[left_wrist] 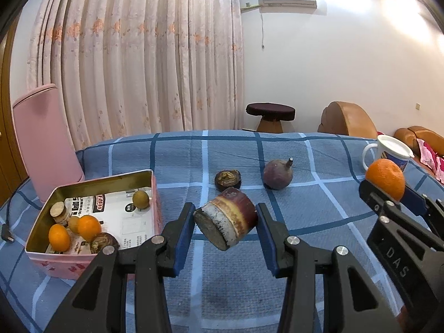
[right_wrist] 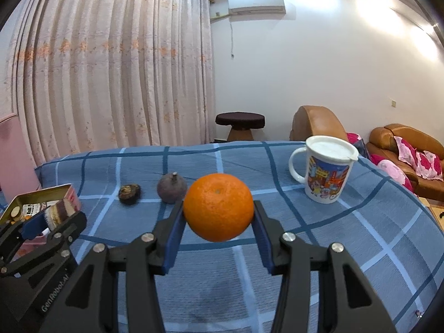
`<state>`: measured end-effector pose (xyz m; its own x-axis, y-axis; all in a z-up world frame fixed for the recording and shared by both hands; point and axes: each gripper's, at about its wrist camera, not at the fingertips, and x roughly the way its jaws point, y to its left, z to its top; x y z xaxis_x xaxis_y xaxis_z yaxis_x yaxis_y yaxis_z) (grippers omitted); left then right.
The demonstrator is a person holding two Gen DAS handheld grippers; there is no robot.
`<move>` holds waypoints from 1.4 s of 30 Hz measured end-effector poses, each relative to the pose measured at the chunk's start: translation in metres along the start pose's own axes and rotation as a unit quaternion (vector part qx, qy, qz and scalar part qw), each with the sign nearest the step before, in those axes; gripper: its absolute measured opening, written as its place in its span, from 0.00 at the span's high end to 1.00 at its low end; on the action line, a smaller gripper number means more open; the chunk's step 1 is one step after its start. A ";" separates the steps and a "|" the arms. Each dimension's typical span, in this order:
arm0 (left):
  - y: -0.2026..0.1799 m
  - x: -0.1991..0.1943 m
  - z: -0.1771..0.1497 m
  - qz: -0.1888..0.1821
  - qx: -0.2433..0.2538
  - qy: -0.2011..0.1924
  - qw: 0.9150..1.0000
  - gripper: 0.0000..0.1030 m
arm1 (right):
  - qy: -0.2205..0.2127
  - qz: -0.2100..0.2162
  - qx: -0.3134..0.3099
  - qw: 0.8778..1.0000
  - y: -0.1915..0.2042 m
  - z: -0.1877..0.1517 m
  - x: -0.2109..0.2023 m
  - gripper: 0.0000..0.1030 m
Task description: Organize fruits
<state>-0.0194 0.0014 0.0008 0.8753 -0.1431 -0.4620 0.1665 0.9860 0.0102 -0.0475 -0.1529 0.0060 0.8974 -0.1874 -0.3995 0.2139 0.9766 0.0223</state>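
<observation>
My left gripper [left_wrist: 225, 219] is shut on a short dark red sugarcane piece [left_wrist: 226, 217], held above the blue checked cloth, right of the pink tin box [left_wrist: 91, 186]. The box holds two oranges [left_wrist: 88, 227], small brown fruits and a cane piece. My right gripper [right_wrist: 219, 216] is shut on an orange [right_wrist: 218, 206]; that orange shows at the right of the left wrist view [left_wrist: 385, 179]. A purple round fruit [left_wrist: 278, 174] and a dark water chestnut [left_wrist: 228, 181] lie on the cloth beyond; the fruit [right_wrist: 172, 188] and the chestnut [right_wrist: 130, 193] also show in the right wrist view.
A lidded white mug [right_wrist: 326, 169] stands on the cloth at the right. A pink appliance [left_wrist: 47, 141] stands behind the box, with a black cable [left_wrist: 7, 230] at the left edge. Brown sofas [right_wrist: 408, 155] and a stool [right_wrist: 240, 126] stand beyond the table.
</observation>
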 end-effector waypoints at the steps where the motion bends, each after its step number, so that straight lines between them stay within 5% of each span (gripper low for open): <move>1: 0.001 -0.001 -0.001 0.000 0.000 -0.001 1.000 0.55 | -0.002 0.002 -0.002 1.000 0.002 0.000 -0.001 0.51; 42: 0.114 -0.010 -0.003 0.060 -0.035 -0.023 0.997 0.55 | -0.015 0.092 -0.050 0.994 0.134 -0.008 -0.012 0.51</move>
<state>-0.0107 0.1156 0.0038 0.9071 -0.0250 -0.4202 0.0281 0.9996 0.0011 -0.0329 -0.0191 0.0065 0.9293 -0.0057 -0.3693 0.0062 1.0000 0.0001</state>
